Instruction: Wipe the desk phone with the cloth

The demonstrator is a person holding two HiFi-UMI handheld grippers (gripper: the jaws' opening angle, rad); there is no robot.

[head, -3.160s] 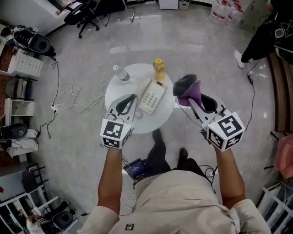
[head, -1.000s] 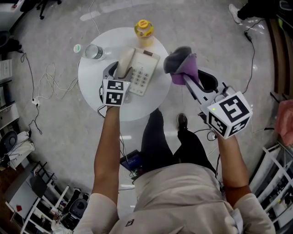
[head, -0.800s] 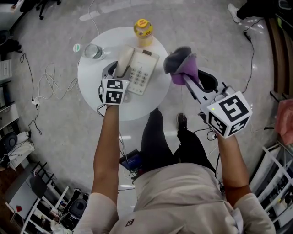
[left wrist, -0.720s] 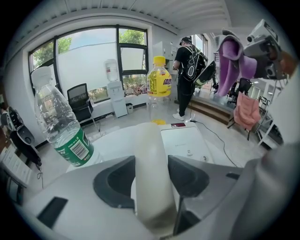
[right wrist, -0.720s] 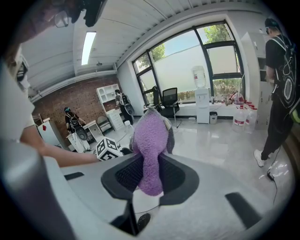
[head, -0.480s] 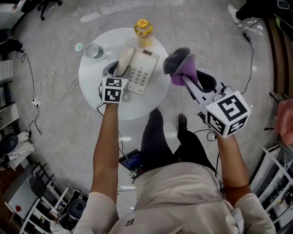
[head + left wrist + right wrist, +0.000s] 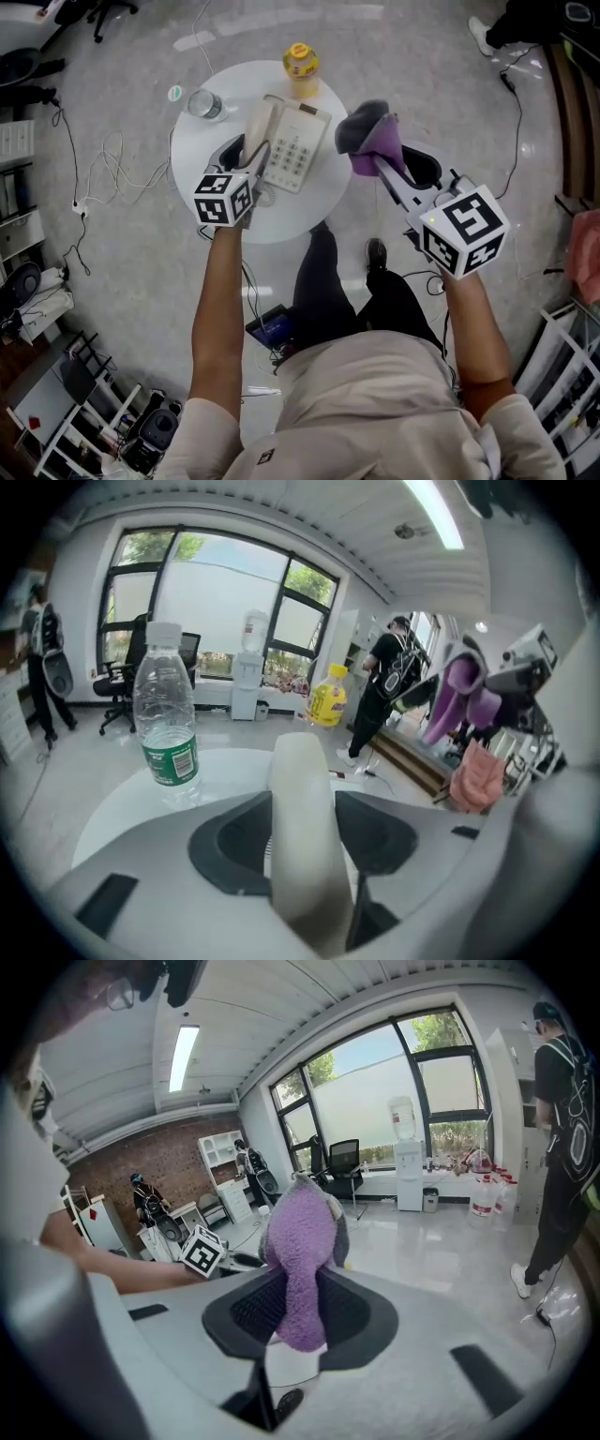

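Observation:
A cream desk phone point(image 7: 298, 145) sits on the round white table point(image 7: 300, 214). Its handset point(image 7: 259, 124) lies along the phone's left side, between the jaws of my left gripper point(image 7: 251, 150). In the left gripper view the handset point(image 7: 302, 836) fills the gap and both pads press on it. Whether it is off its cradle I cannot tell. My right gripper point(image 7: 380, 164) hangs to the right of the phone, beyond the table's edge. It is shut on a purple and grey cloth point(image 7: 368, 134), whose bunched end point(image 7: 302, 1241) sticks out past the jaws.
A yellow bottle point(image 7: 301, 67) stands at the table's far edge behind the phone. A clear water bottle point(image 7: 202, 103) stands at the far left, close to my left gripper. Cables trail over the floor on the left. A person point(image 7: 561, 1119) stands far right by the windows.
My left gripper has rolled a little and drawn slightly nearer, still at the handset. The right gripper and the cloth have barely moved. The head view has shifted a bit.

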